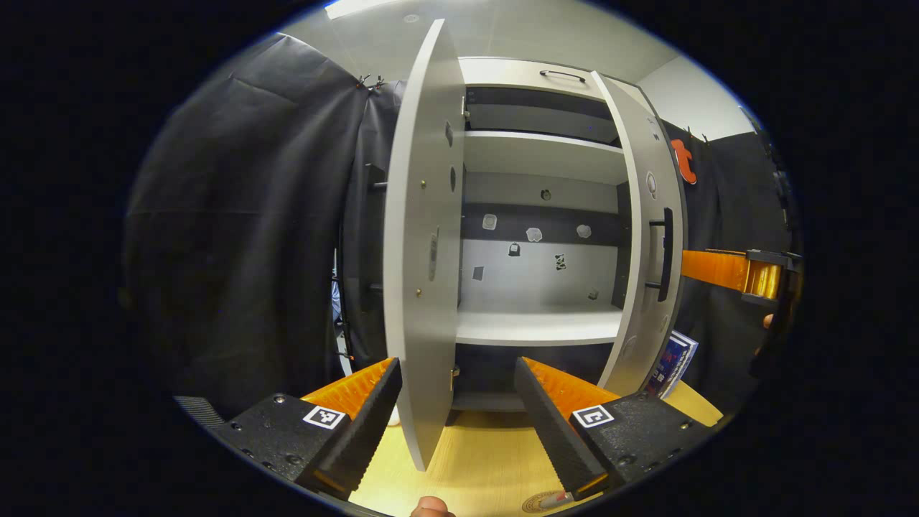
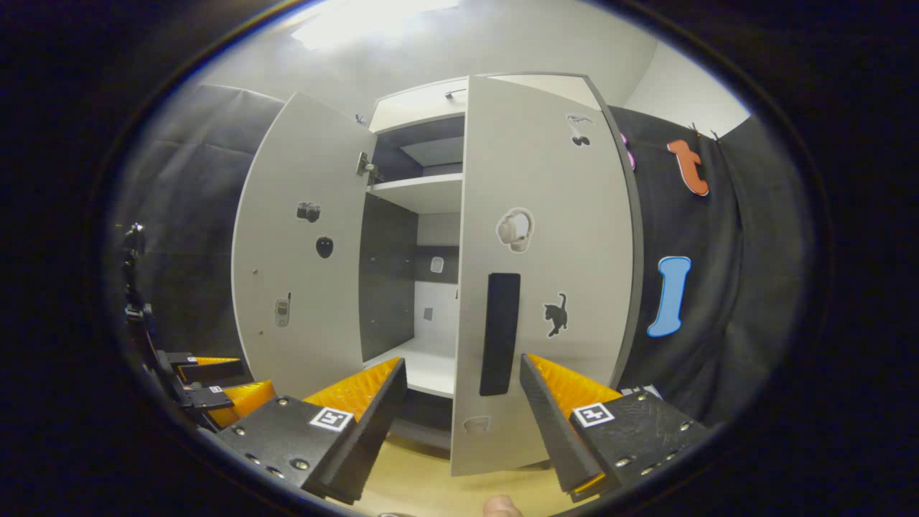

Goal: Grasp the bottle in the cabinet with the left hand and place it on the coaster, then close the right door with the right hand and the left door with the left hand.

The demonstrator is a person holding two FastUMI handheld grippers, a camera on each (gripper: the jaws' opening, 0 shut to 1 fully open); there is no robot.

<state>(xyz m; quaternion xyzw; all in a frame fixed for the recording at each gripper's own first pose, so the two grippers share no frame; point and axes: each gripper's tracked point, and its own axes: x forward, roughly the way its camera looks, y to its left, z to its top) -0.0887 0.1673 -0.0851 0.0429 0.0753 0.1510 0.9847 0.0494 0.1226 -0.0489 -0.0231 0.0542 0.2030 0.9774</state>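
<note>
The white cabinet (image 1: pixel 535 327) stands on a wooden table with both doors open. Its left door (image 1: pixel 423 237) faces me edge-on, and my left gripper (image 1: pixel 459 424) is open with that edge between its fingers, nearer the left one; contact is unclear. At the bottom edge lies a round coaster (image 1: pixel 535 505) with a small grey and red thing on it that I cannot identify. In the right gripper view the right door (image 2: pixel 560 237) stands partly swung in, its black handle (image 2: pixel 500 334) just ahead of my open right gripper (image 2: pixel 463 424). The left door (image 2: pixel 301 251) stands wide.
A blue book (image 1: pixel 671 362) leans by the cabinet's right side. The right gripper (image 1: pixel 732 269) shows at the far right, the left gripper (image 2: pixel 208 388) at the far left. Black cloth hangs on both sides. A thumb (image 1: pixel 431 507) shows at the bottom.
</note>
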